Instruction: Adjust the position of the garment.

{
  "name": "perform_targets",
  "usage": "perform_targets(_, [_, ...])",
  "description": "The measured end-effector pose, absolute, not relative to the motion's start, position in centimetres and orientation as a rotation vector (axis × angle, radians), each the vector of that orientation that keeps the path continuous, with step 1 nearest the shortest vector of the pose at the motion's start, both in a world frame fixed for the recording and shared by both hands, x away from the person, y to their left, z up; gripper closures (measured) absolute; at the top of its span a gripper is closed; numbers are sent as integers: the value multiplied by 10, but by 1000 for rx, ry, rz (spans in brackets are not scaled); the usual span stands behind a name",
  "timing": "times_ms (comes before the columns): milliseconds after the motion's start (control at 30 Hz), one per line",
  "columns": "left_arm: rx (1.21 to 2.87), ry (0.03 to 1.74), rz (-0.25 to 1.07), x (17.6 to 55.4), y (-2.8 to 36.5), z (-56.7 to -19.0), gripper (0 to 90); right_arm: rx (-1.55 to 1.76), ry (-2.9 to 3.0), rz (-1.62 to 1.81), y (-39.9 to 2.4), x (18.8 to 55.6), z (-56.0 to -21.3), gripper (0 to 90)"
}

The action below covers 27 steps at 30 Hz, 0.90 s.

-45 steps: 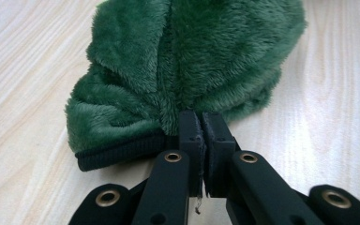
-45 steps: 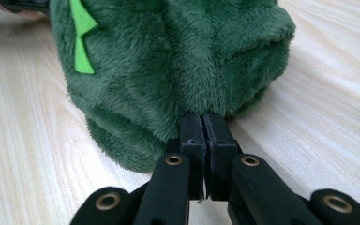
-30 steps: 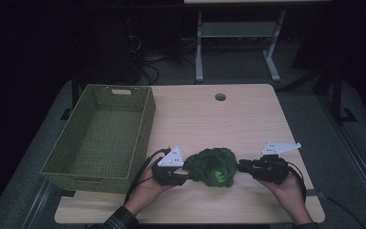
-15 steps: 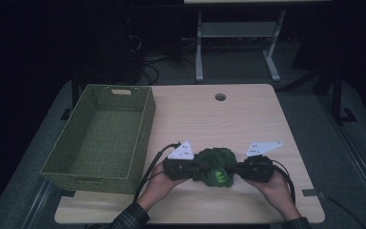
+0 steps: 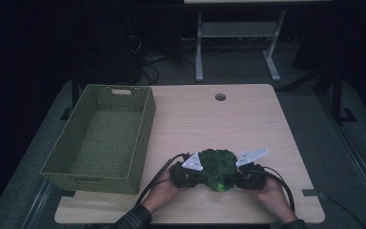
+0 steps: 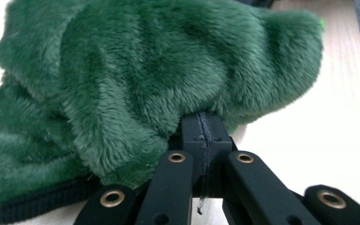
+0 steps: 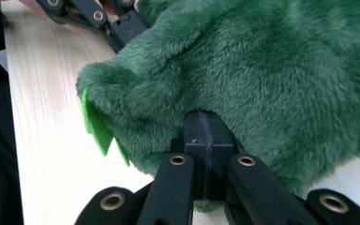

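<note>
The green plush (image 5: 218, 168) lies near the tabletop's (image 5: 248, 119) front edge, long axis along that edge, pinched at either end by the closed left hand-held gripper (image 5: 196, 175) and right hand-held gripper (image 5: 233, 179).

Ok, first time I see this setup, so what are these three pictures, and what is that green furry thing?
A person sits at a wooden table and holds a hand tool with a two-jawed claw in each hand. The high view looks down from above. There the left claw and right claw meet a green plush item from either side. The other two pictures come from cameras riding on the tools. In the left gripper view the black jaws are shut, their tips tucked into the plush fur; the right gripper view shows the same, plus bright green felt bits. A woven green basket stands to the left, with nothing in it.
</note>
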<state>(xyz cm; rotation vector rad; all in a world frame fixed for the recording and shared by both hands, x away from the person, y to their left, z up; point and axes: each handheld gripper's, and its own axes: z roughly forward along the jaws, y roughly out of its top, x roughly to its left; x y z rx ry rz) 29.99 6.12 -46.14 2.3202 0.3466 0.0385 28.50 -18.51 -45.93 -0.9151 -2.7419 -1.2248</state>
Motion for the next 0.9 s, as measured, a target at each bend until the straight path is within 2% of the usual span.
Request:
perform_targets(367, [2335,400,82,308,66,-458,899,-896,-2701,-1267,-180,279,-458,896])
perform_targets(467, [2327,424,94,313,70,-455,899,-887,-2701,-1319,-181,276,-451,816])
perform_targets(567, [2305,443,111,314,76,-447,899,-904,-2695,-1397,-189,274,-439,794])
perform_targets(700, [2270,468,120,313,85,-429,899,-936,-2691,-1481,-204,274,-424,822])
perform_targets(800, [2247,492,121,313,88,-422,900,-990,-2710,-1508,-215,281,-418,897])
perform_targets(900, [2244,515,94,313,89,-419,900,-1051,-2738,-1492,-223,294,-418,898])
